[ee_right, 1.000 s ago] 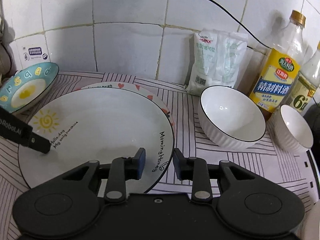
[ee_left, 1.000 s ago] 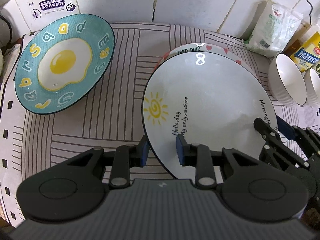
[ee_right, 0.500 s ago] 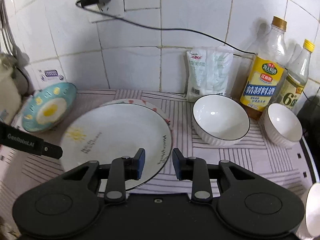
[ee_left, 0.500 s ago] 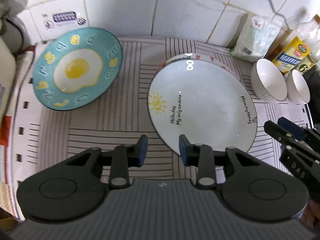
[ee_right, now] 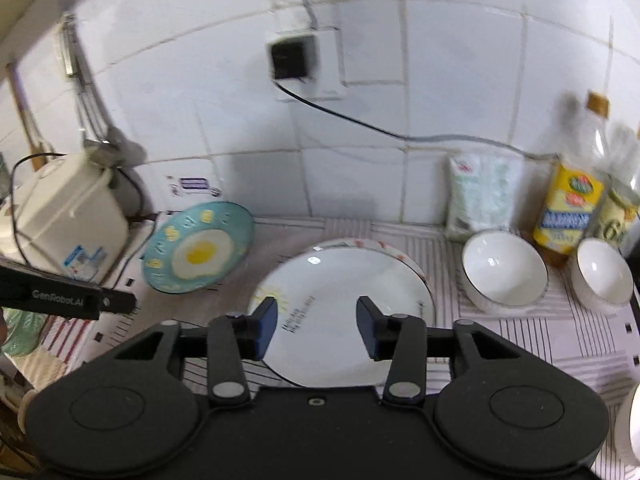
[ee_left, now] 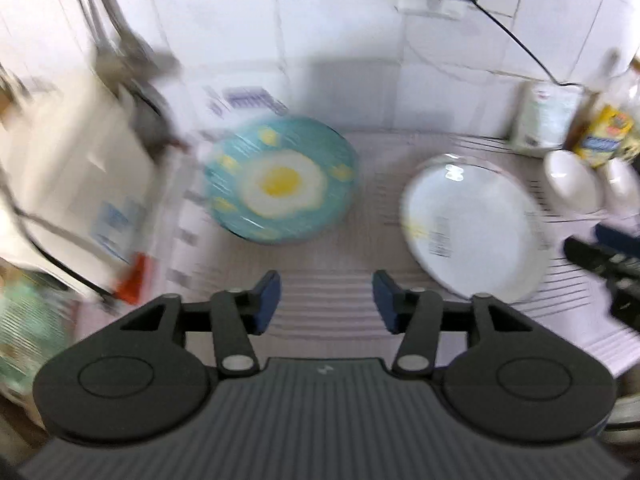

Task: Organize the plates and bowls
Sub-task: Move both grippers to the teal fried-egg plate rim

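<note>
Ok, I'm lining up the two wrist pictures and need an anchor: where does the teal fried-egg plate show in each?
Left wrist: teal fried-egg plate sits centre-left, blurred, beyond the left gripper, whose jaws are opening on nothing.
Right wrist: it sits at middle left, tilted, beside the cream appliance.
Shared landmark: the white sun plate lies right of it in both views.

Cream rice cooker (ee_right: 68, 216), white packet (ee_right: 480, 196) and oil bottle (ee_right: 572, 200) against tiled wall (ee_right: 440, 80)

I see white sun plate (ee_right: 344, 312) stacked on heart-rimmed plate (ee_right: 384, 247), teal egg plate (ee_right: 198, 252) tilted left, two white bowls (ee_right: 504, 268) right.
</note>
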A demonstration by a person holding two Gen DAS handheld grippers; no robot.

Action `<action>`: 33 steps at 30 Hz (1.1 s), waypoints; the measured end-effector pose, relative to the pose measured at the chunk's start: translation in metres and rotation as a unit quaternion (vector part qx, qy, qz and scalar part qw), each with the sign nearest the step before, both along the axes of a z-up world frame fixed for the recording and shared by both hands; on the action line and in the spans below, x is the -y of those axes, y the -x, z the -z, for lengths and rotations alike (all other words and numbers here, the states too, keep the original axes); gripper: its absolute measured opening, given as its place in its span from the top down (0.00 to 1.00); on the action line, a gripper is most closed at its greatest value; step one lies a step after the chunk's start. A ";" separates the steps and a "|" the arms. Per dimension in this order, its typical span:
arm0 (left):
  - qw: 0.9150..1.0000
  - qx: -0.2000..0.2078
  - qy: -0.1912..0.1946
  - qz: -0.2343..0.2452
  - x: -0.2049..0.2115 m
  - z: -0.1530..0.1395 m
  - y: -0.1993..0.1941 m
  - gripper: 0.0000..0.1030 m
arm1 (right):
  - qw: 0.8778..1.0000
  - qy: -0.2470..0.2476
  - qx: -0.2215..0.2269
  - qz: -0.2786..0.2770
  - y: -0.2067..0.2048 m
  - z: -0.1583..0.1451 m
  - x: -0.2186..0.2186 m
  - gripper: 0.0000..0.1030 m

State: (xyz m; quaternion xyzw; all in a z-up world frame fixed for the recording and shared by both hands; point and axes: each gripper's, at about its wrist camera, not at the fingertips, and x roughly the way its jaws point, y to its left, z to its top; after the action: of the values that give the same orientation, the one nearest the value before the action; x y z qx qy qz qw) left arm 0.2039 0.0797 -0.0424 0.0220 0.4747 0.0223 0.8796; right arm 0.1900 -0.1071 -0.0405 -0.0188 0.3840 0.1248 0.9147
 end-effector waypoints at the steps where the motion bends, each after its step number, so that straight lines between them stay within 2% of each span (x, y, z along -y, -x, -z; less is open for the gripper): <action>1: 1.000 0.008 -0.015 0.003 -0.001 -0.004 0.004 0.44 | 1.000 0.002 0.004 -0.006 0.001 -0.003 -0.005 0.51; 6: 1.000 0.003 0.021 -0.013 -0.024 -0.017 0.013 0.39 | 0.999 0.006 0.014 -0.043 0.003 -0.009 -0.026 0.46; 8: 1.000 0.005 0.021 -0.019 -0.032 -0.020 0.015 0.36 | 0.998 0.004 0.020 -0.058 0.002 -0.011 -0.032 0.38; 13: 1.000 0.008 0.012 -0.020 -0.051 -0.022 0.012 0.30 | 0.994 -0.004 0.031 -0.103 -0.010 -0.012 -0.054 0.38; 15: 0.999 0.019 0.006 -0.032 -0.064 -0.026 0.009 0.23 | 0.992 -0.009 0.040 -0.120 -0.016 -0.013 -0.064 0.34; 18: 0.999 0.025 0.013 -0.035 -0.084 -0.025 -0.004 0.17 | 0.987 -0.044 0.052 -0.147 -0.035 -0.007 -0.075 0.31; 20: 0.999 0.024 0.023 -0.043 -0.096 -0.017 -0.018 0.15 | 0.985 -0.075 0.048 -0.147 -0.053 0.005 -0.079 0.31; 24: 0.996 0.025 0.053 -0.062 -0.112 0.018 -0.050 0.12 | 0.983 -0.134 0.022 -0.128 -0.094 0.050 -0.085 0.31; 28: 0.994 0.025 0.062 -0.084 -0.120 0.060 -0.087 0.12 | 0.985 -0.130 0.007 -0.115 -0.124 0.088 -0.096 0.31; 30: 0.993 0.048 0.052 -0.097 -0.122 0.073 -0.102 0.12 | 0.986 -0.122 0.000 -0.110 -0.136 0.102 -0.099 0.31; 33: 0.992 0.040 0.048 -0.105 -0.127 0.095 -0.126 0.12 | 0.987 -0.119 -0.038 -0.100 -0.152 0.118 -0.103 0.34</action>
State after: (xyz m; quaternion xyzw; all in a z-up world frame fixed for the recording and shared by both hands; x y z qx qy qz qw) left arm 0.3300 0.2067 -0.1372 -0.0717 0.4391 0.0928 0.8907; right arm 0.3419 -0.0042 -0.1580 0.0568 0.3972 0.2611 0.8780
